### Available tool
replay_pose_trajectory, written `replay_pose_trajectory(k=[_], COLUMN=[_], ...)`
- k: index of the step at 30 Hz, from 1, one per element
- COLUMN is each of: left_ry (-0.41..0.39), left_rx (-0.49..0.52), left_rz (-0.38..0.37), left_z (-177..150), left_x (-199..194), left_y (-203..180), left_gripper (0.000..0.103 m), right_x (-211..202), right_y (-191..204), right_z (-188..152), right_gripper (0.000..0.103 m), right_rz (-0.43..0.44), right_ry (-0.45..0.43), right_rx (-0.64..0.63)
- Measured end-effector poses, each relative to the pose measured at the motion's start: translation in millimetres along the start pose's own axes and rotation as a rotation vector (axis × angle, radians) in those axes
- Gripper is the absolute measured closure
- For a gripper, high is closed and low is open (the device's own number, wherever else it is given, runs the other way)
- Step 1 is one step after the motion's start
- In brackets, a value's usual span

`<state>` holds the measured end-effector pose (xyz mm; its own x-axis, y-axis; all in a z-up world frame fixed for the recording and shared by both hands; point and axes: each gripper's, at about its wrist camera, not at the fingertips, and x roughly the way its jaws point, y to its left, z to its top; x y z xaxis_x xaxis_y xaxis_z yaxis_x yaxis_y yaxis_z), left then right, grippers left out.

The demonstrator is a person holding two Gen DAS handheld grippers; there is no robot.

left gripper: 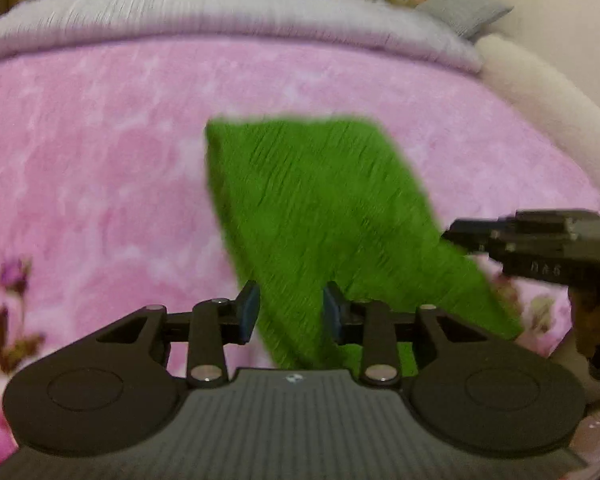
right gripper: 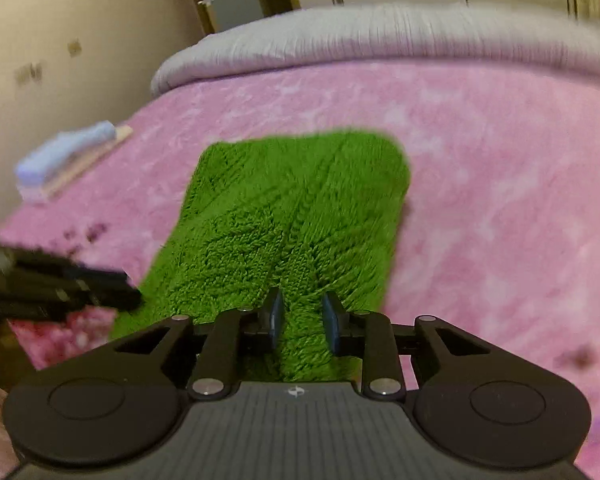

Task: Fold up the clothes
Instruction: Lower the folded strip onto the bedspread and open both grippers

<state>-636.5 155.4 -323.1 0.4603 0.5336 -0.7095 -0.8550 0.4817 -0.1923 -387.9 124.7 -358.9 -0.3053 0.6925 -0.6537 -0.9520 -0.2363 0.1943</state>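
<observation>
A bed (right gripper: 500, 208) fills both views, covered by a fluffy pink blanket (left gripper: 100, 152) with a floral print near its near edge, and a grey quilt (left gripper: 228, 12) bunched along the far edge. A grey pillow (left gripper: 466, 10) sits at the far right corner in the left wrist view; a small stack of folded light-blue cloth (right gripper: 66, 156) lies near the left edge in the right wrist view.

The green knitted garment (right gripper: 296, 208) lies flat on the blanket, roughly mid-bed and reaching to the near edge, already folded into a long rectangular panel. Its near end runs in between the fingers of both grippers.

The left gripper (left gripper: 291, 312) stands partly open, its blue pads either side of the near-left part of the knit with a clear gap. The right gripper (right gripper: 302, 316) is likewise parted, a narrower gap, straddling the near edge of the fabric; whether the pads touch the knit I cannot tell. Neither appears to be clamping.

The chunky knit looks soft, limp and fairly light, likely to sag and stretch when lifted and to cling to the plush blanket. Taking hold at the two near corners, through all layers, seems the best grip for folding it toward the far edge.
</observation>
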Motion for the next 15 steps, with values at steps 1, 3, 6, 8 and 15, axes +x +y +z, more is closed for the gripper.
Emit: replay_pose_trajectory(k=[1,3,6,8,15], left_ry=[-0.024,-0.053,-0.071,-0.015,0.071], left_rx=[0.006,0.030,0.105,0.182,0.215], left_rz=[-0.028,-0.090,-0.141,-0.115,-0.069], left_z=[5.3,13.1,20.2,16.1,-17.6], left_x=[-3.8,-2.5,9.1,22.4,30.8], left_y=[-3.7,-16.3,-39.4,-53.1,-54.6], left_gripper=[0.075,0.075,0.074,0.074,0.073], right_x=[-9.4,-27.3,-39.7,-35.1,-17.5], right_y=[2.3,2.9,0.0,-2.1,-8.0], right_z=[0.4,-1.6,-7.9,-14.9,-35.6], right_gripper=[0.075,0.074,0.074,0.074,0.074], right_rz=[-0.013,0.005,0.051,0.053,0.025], right_ry=[-0.022,-0.054,-0.055,-0.012,0.103], right_rx=[-0.008,0.020,0.085,0.106,0.131])
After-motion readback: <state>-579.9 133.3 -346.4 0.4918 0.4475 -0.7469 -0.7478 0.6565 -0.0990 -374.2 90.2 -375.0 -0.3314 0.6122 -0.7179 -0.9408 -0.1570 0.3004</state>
